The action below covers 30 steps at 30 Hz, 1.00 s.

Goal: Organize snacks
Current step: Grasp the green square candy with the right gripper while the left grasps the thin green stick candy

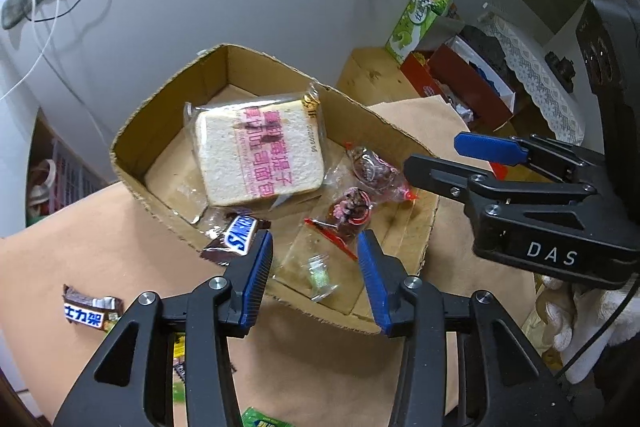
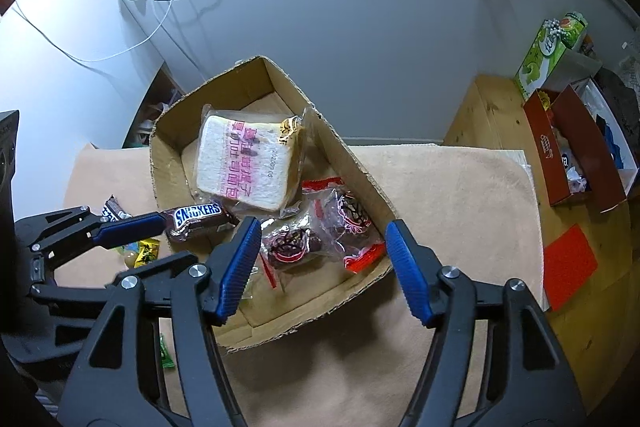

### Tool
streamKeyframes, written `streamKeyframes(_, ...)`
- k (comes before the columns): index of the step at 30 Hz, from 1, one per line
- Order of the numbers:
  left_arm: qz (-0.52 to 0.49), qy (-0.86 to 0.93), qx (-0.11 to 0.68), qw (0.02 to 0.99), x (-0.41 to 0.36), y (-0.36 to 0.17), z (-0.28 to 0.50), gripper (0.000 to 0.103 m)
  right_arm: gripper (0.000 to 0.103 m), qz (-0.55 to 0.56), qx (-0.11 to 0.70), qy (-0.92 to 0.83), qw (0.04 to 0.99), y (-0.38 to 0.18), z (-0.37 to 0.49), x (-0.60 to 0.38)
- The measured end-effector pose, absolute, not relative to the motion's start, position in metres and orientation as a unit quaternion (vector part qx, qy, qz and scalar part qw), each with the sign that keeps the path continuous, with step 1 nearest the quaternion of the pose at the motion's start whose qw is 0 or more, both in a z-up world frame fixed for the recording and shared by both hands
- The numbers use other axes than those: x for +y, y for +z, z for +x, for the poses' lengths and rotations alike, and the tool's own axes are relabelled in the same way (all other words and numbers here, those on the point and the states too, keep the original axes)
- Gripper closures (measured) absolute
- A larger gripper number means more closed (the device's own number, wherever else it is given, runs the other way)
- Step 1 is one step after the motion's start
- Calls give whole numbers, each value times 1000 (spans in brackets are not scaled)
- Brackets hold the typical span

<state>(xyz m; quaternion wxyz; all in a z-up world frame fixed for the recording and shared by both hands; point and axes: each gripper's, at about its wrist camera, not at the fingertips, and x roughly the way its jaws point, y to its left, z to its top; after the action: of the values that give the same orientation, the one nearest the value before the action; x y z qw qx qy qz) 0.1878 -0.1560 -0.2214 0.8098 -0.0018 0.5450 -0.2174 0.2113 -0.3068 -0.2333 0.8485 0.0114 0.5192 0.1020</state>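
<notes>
Both claws hang over the cardboard box (image 1: 132, 131), tilted down into it. The left claw (image 1: 316, 263) has its blue pads apart with nothing between them; a Snickers bar (image 1: 236, 237) lies against the outside of its left pad, propped on the box's near-left rim, and from here I can't say whether pad and wrapper touch. Seen from the right wrist, that same bar (image 2: 198, 221) sits at the tip of the left claw's finger, on the box's left edge. The right claw (image 2: 320, 263) is also spread wide and empty, above the box's near end, over two clear bags of dark chocolate cakes (image 2: 316, 235) with red seals that lie inside the box. Deeper in the box lies a wrapped slice of white bread (image 1: 260, 155) with pink lettering. A small clear-wrapped sweet (image 1: 318, 275) lies near the box's front wall. Outside the box, to its left on the tan-covered surface (image 2: 440, 195), lies a second chocolate bar (image 1: 92, 309), with a yellow candy (image 2: 146, 253) nearby.
</notes>
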Motion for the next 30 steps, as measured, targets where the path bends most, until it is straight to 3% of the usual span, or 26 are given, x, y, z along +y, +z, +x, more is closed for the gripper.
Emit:
streamKeyframes(18,-64,-133,529,836,-29,-205,160,60,35,-32,476,149,866,-206,160,-266)
streamKeyframes(30,-94,-103,560,817,17,-236,125,60,35,-19,516,219,828,-232,108,-224)
